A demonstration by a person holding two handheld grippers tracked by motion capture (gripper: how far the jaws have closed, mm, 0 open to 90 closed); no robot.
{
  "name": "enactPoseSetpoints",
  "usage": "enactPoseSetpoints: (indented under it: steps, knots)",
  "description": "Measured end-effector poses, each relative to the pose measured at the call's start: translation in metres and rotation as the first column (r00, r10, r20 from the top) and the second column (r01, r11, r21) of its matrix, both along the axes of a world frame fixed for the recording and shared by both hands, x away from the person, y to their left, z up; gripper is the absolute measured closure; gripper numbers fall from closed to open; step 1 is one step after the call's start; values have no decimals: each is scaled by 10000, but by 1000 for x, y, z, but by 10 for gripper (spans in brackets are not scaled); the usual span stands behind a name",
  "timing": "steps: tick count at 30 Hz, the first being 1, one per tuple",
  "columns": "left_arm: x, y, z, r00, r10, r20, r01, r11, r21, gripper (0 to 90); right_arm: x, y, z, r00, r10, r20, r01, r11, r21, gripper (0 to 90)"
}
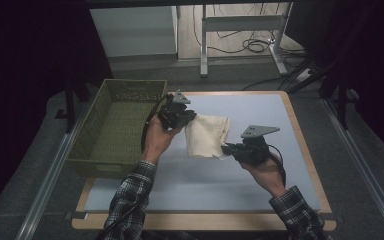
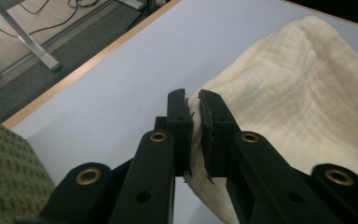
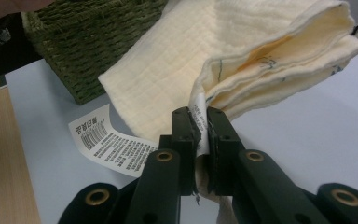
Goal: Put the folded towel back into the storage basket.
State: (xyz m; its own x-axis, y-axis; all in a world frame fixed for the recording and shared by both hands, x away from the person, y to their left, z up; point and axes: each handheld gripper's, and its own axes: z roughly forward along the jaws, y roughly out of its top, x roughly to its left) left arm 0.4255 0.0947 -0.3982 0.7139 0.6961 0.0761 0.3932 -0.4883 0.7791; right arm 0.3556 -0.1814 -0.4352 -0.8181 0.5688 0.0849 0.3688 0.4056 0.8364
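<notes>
A folded cream cloth (image 1: 207,135) hangs between my two grippers above the pale blue table mat (image 1: 260,115). My left gripper (image 1: 190,117) is shut on the cloth's upper left corner, beside the green basket. In the left gripper view the cloth (image 2: 298,93) is pinched between the left gripper's (image 2: 193,100) jaws. My right gripper (image 1: 226,148) is shut on the cloth's lower right corner. In the right gripper view the right gripper's (image 3: 199,116) jaws clamp the cloth (image 3: 205,56) edge, and a white care label (image 3: 105,140) hangs from it.
A green woven basket (image 1: 92,150) stands on the left of the table, close to the left hand. The table has a wooden rim (image 1: 300,135). A metal desk frame (image 1: 240,22) and cables lie on the floor beyond the table.
</notes>
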Motion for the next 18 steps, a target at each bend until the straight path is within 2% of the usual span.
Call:
enactPoseSetpoints:
  steps: [8,18]
  knots:
    - [0,20,3,9995,323,56,-323,9995,-27,831,5,19,3,9997,227,-2,-227,9997,-26,834]
    - [0,45,13,9974,671,280,-673,9977,72,831,11,43,10,9989,467,90,-467,9989,10,833]
